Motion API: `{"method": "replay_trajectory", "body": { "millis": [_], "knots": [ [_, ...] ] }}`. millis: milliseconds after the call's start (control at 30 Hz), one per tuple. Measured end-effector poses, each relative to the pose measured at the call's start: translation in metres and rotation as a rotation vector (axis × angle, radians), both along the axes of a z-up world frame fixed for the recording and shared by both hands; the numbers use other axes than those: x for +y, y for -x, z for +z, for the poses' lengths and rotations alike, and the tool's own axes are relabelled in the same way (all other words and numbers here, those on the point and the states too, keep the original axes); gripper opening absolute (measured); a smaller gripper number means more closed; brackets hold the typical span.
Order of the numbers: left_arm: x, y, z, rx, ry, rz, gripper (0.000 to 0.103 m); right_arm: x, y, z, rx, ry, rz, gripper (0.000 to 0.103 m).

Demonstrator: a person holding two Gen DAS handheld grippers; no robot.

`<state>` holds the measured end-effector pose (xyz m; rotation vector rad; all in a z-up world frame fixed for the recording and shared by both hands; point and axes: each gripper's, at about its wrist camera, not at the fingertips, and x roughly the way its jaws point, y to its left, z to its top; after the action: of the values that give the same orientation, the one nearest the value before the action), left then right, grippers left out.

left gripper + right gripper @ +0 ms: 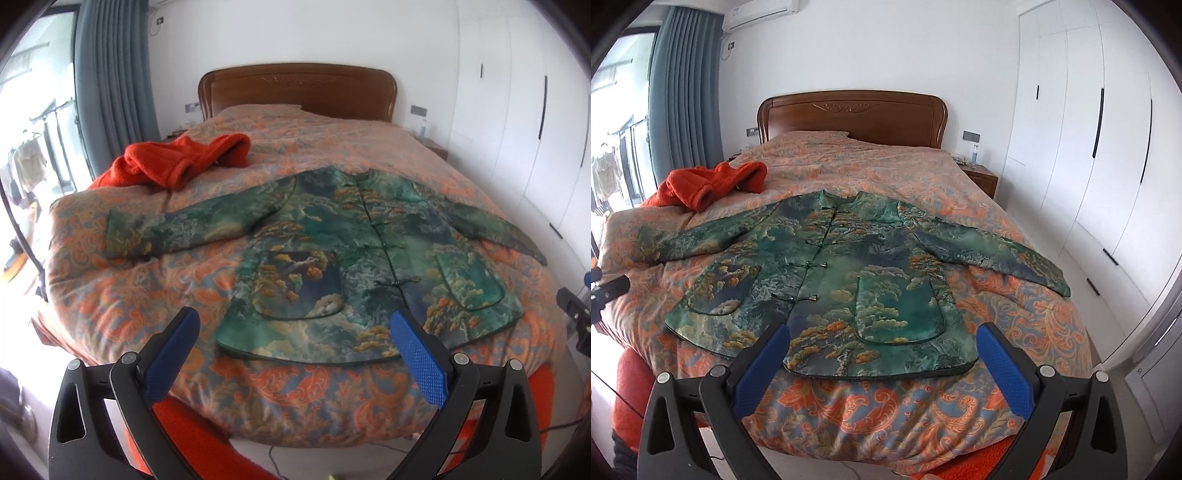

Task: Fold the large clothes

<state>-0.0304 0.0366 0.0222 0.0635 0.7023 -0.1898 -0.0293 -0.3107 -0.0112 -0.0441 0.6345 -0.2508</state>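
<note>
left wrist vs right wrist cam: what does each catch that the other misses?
Left wrist only: the right gripper as a dark body at the frame's right edge, and the left gripper itself, jaws open.

Right wrist only: the air conditioner above the curtain, the whole nightstand, and the right gripper's own open jaws.

Both: green jacket spread flat, front up, sleeves out, on the patterned quilt; crumpled orange garment beyond its left sleeve; wooden headboard; white wardrobe.

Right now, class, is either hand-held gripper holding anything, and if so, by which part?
Nothing is held. The left hand-held gripper and right hand-held gripper are both open, short of the green jacket lying flat on the bed.
</note>
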Motion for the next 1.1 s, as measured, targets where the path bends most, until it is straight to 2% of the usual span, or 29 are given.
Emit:
{"method": "replay_trajectory", "body": {
  "millis": [267,433,567,667,800,833,900,967,1100],
  "knots": [
    [-0.006,0.001,0.002,0.0,0.015,-0.028,0.103,0.022,0.006,0.007,-0.06,0.175,0.044,0.103],
    [-0.007,0.001,0.003,-0.021,0.012,-0.03,0.103,0.013,0.003,0.011,-0.073,0.147,0.0,0.103],
    [-0.008,-0.005,0.0,0.001,0.009,-0.026,0.103,-0.004,0.0,0.008,-0.061,0.099,-0.048,0.103],
    [-0.011,-0.008,-0.001,0.012,0.009,-0.027,0.103,-0.031,-0.005,-0.002,-0.048,0.041,-0.105,0.103],
    [-0.014,-0.008,-0.002,0.015,-0.003,-0.028,0.103,-0.078,-0.016,-0.023,-0.06,0.026,-0.151,0.103],
    [-0.016,-0.008,-0.002,0.017,-0.009,-0.029,0.103,-0.098,-0.021,-0.027,-0.076,0.007,-0.164,0.103],
    [-0.021,-0.008,-0.005,0.025,-0.032,-0.031,0.103,-0.144,-0.028,-0.035,-0.122,-0.096,-0.194,0.103],
    [-0.026,-0.009,-0.007,0.031,-0.049,-0.032,0.103,-0.204,-0.037,-0.047,-0.184,-0.26,-0.259,0.103],
    [-0.035,-0.01,-0.009,0.042,-0.058,-0.039,0.103,-0.315,-0.057,-0.081,-0.235,-0.571,-0.408,0.103]
  ]
}}
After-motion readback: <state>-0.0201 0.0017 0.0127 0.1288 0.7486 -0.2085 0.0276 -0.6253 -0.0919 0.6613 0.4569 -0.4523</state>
